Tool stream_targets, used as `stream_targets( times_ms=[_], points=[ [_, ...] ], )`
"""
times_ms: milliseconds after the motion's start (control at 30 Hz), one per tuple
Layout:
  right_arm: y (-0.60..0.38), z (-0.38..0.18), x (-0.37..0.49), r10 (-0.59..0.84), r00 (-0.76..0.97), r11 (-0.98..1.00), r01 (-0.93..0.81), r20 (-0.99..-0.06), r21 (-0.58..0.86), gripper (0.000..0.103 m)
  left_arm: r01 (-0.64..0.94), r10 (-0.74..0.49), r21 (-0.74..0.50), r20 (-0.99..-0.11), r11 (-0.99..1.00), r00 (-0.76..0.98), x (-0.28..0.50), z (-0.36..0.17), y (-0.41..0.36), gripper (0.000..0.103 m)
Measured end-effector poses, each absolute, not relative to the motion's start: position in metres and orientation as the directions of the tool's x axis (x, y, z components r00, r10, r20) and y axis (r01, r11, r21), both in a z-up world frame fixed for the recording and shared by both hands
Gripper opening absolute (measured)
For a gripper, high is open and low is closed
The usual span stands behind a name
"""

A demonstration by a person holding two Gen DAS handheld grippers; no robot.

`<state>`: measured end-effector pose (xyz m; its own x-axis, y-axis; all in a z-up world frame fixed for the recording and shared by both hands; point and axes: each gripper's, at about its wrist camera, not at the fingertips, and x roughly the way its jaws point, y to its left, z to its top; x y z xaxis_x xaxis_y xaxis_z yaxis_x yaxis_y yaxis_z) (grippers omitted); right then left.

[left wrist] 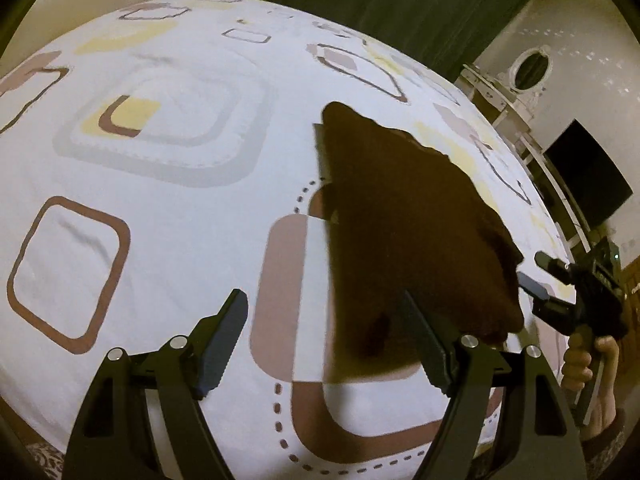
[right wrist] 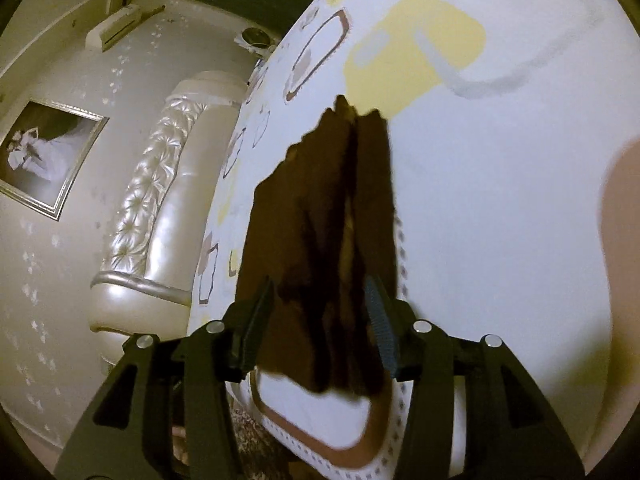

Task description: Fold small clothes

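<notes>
- On the patterned bedsheet [left wrist: 168, 216] lies a dark brown garment [left wrist: 404, 220]
- left gripper [left wrist: 324, 344] spread wide, empty
- right gripper [right wrist: 320, 312] part-open astride the garment's edge, pads not pressing

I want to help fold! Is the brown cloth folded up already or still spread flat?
Folded, at least partly. The brown cloth shows doubled layers with a crease down its middle, bunched narrow on the bedsheet.

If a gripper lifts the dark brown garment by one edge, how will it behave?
The dark brown garment will probably droop and unfold: it already shows soft folds and a wavy edge. It looks light, being thin cloth lying flat on the bed sheet. It likely will not slide far when pushed; it would bunch up instead.
</notes>
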<state>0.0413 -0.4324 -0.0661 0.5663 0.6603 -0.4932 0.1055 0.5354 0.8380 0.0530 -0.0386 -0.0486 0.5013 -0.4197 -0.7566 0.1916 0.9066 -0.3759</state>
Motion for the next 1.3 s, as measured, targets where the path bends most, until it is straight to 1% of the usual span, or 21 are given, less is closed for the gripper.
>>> stream_targets(
  times_ms=[100, 167, 200, 233, 267, 300, 400, 567, 833, 933, 967, 1000, 1033, 1067, 1100, 1200, 1300],
  points=[
    [-0.418, -0.066, 0.059, 0.679, 0.541, 0.542, 0.086, -0.496, 0.836, 0.047, 0.159, -0.422, -0.397, -0.768, 0.904, 0.482, 0.059, -0.057, -0.036, 0.078],
    [-0.41, -0.071, 0.069, 0.679, 0.516, 0.561, 0.094, -0.522, 0.823, 0.046, 0.137, -0.431, -0.418, -0.771, 0.898, 0.469, 0.062, -0.063, -0.035, 0.078],
    [-0.408, -0.073, 0.072, 0.674, 0.508, 0.57, 0.104, -0.536, 0.815, 0.033, 0.133, -0.433, -0.423, -0.77, 0.896, 0.469, 0.063, -0.063, -0.034, 0.078],
    [-0.407, -0.076, 0.074, 0.673, 0.502, 0.574, 0.108, -0.543, 0.812, 0.022, 0.13, -0.434, -0.426, -0.767, 0.895, 0.472, 0.063, -0.063, -0.034, 0.078],
    [-0.407, -0.078, 0.075, 0.674, 0.494, 0.577, 0.111, -0.549, 0.809, 0.014, 0.13, -0.434, -0.426, -0.767, 0.895, 0.473, 0.064, -0.063, -0.034, 0.078],
    [-0.409, -0.081, 0.075, 0.664, 0.499, 0.583, 0.122, -0.557, 0.804, 0.012, 0.132, -0.434, -0.426, -0.766, 0.895, 0.474, 0.065, -0.062, -0.035, 0.078],
    [-0.421, -0.094, 0.07, 0.651, 0.515, 0.566, 0.16, -0.558, 0.809, 0.01, 0.147, -0.441, -0.425, -0.764, 0.893, 0.47, 0.067, -0.062, -0.037, 0.078],
    [-0.432, -0.117, 0.064, 0.685, 0.542, 0.473, 0.178, -0.488, 0.863, 0.009, 0.165, -0.429, -0.401, -0.774, 0.901, 0.466, 0.069, -0.066, -0.041, 0.078],
    [-0.434, -0.117, 0.059, 0.695, 0.556, 0.445, 0.164, -0.455, 0.881, 0.009, 0.178, -0.431, -0.395, -0.777, 0.901, 0.459, 0.071, -0.065, -0.039, 0.078],
    [-0.437, -0.113, 0.057, 0.695, 0.55, 0.456, 0.162, -0.463, 0.875, 0.014, 0.176, -0.461, -0.429, -0.77, 0.886, 0.441, 0.075, -0.063, -0.034, 0.078],
    [-0.438, -0.112, 0.057, 0.692, 0.549, 0.459, 0.166, -0.469, 0.873, 0.018, 0.177, -0.478, -0.448, -0.764, 0.876, 0.434, 0.077, -0.063, -0.031, 0.078],
    [-0.44, -0.11, 0.055, 0.688, 0.55, 0.464, 0.168, -0.474, 0.87, 0.024, 0.178, -0.494, -0.465, -0.758, 0.867, 0.427, 0.078, -0.062, -0.029, 0.078],
    [-0.443, -0.107, 0.054, 0.688, 0.551, 0.465, 0.165, -0.472, 0.87, 0.026, 0.175, -0.5, -0.474, -0.754, 0.863, 0.426, 0.079, -0.063, -0.027, 0.078],
    [-0.445, -0.105, 0.052, 0.688, 0.552, 0.466, 0.16, -0.47, 0.87, 0.034, 0.171, -0.505, -0.481, -0.751, 0.86, 0.426, 0.08, -0.062, -0.024, 0.078],
    [-0.447, -0.102, 0.051, 0.682, 0.558, 0.473, 0.156, -0.472, 0.867, 0.045, 0.169, -0.506, -0.484, -0.749, 0.859, 0.427, 0.081, -0.062, -0.023, 0.078],
    [-0.454, -0.093, 0.053, 0.656, 0.58, 0.502, 0.144, -0.484, 0.853, 0.058, 0.165, -0.51, -0.49, -0.747, 0.856, 0.427, 0.091, -0.063, -0.019, 0.078],
    [-0.457, -0.093, 0.063, 0.643, 0.582, 0.513, 0.155, -0.498, 0.844, 0.062, 0.182, -0.551, -0.524, -0.739, 0.832, 0.389, 0.103, -0.066, -0.024, 0.081]
  ],
)
